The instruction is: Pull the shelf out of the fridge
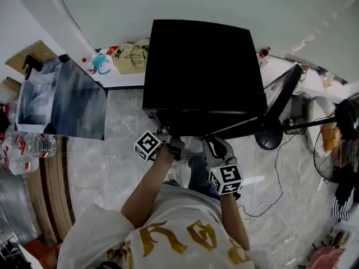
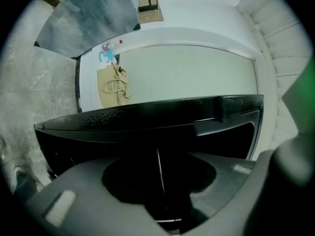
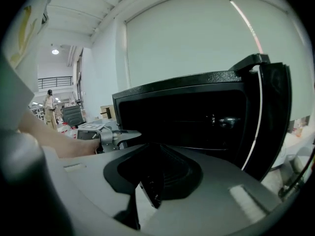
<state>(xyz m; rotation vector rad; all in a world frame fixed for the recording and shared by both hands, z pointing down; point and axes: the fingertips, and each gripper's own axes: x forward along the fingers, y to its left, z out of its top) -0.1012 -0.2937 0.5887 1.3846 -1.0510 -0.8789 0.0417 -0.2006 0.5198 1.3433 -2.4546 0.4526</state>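
Black fridge (image 1: 202, 60) open; left gripper (image 1: 164, 134) at its front edge.

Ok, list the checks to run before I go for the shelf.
1. Fridge door open: ok.
2. Shelf located: cannot tell, the interior is too dark.
3. Left gripper at the fridge's front: ok.
4. Left gripper open for a grasp: not ok, its jaws are together.
5. Right gripper empty: ok, its jaws are together on nothing.
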